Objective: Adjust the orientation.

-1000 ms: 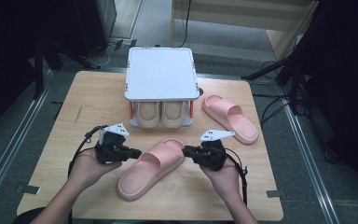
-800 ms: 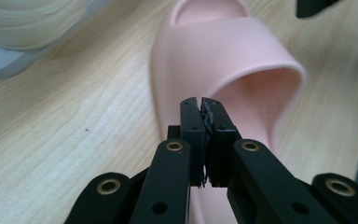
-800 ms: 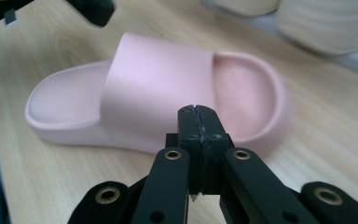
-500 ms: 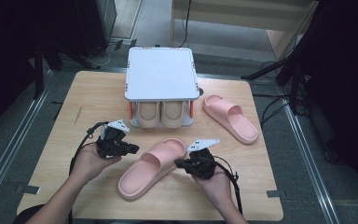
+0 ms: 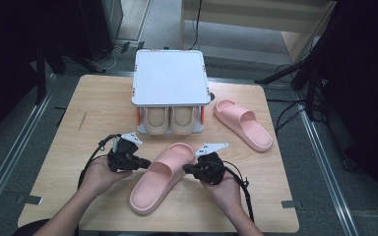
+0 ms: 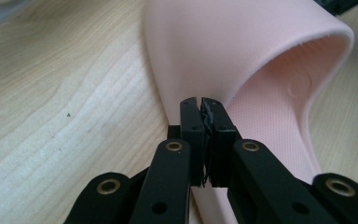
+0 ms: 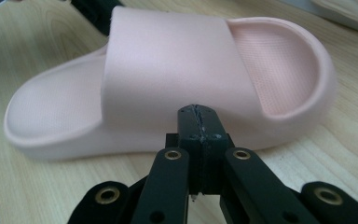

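Softly rounded pink foam slipper [image 5: 161,177] on woodgrain table [image 5: 83,147].

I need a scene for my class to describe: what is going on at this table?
A person holds a black two-jaw left gripper and right gripper, both shut, one on each side of a pink foam slide sandal lying on the wooden table. Its mate lies farther right, beside a white shoe rack holding a beige pair.

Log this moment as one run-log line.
left gripper: shut, at near slipper's side | right gripper: shut, at its other side | second slipper: apart, beside rack
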Demonstrator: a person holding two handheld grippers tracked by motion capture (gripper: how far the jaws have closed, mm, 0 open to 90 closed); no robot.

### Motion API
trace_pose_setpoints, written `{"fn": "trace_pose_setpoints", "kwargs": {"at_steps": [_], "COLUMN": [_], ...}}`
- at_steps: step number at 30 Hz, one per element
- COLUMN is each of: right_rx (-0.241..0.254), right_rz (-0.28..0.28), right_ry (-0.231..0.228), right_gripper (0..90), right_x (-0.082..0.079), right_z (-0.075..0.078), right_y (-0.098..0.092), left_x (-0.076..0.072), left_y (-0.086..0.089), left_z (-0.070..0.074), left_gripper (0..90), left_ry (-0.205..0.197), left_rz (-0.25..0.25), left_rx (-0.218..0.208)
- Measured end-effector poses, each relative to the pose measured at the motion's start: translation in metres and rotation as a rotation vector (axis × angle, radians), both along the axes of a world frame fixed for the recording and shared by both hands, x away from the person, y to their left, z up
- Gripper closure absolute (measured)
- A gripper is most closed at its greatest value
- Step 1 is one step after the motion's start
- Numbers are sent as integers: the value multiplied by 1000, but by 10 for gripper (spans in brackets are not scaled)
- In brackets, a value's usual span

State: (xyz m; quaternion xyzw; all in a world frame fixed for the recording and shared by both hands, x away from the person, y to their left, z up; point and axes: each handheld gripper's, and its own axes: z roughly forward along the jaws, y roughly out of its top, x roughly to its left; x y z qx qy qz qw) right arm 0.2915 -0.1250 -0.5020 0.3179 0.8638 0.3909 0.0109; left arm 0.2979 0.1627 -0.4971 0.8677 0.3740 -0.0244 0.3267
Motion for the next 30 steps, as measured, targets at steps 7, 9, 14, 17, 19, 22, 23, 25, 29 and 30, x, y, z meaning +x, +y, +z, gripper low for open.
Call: {"fn": "trace_pose_setpoints", "kwargs": {"at_steps": [7, 9, 14, 17, 19, 22, 23, 25, 29, 30], "right_rx": [-11, -17, -19, -19, -22, -22, -24, -25, -28, -34], "right_rz": [21, 27, 21, 20, 18, 16, 19, 17, 17, 14], "right_ry": [7, -6, -13, -19, -25, -19, -19, -22, -25, -32], "right_gripper": [900, 900, 900, 900, 900, 900, 900, 884, 862, 862], "right_x": [14, 18, 26, 29, 30, 31, 31, 32, 34, 34], "right_z": [2, 2, 1, 1, 2, 1, 2, 2, 3, 4], "right_y": [7, 10, 15, 18, 19, 19, 19, 18, 15, 14], "left_x": [-9, -12, -19, -21, -22, -22, -22, -21, -18, -17], "left_y": [5, 7, 6, 6, 5, 4, 5, 6, 11, 13], "left_z": [-1, -2, -3, -4, -4, -4, -4, -5, 0, 2], "left_gripper": [870, 870, 848, 844, 845, 842, 841, 830, 794, 777], "left_ry": [18, 22, 25, 27, 29, 28, 29, 35, 24, 18], "left_rz": [20, 24, 21, 27, 28, 28, 26, 27, 47, 51], "left_rx": [-19, -25, -33, -39, -43, -47, -48, -50, -74, -81]}}
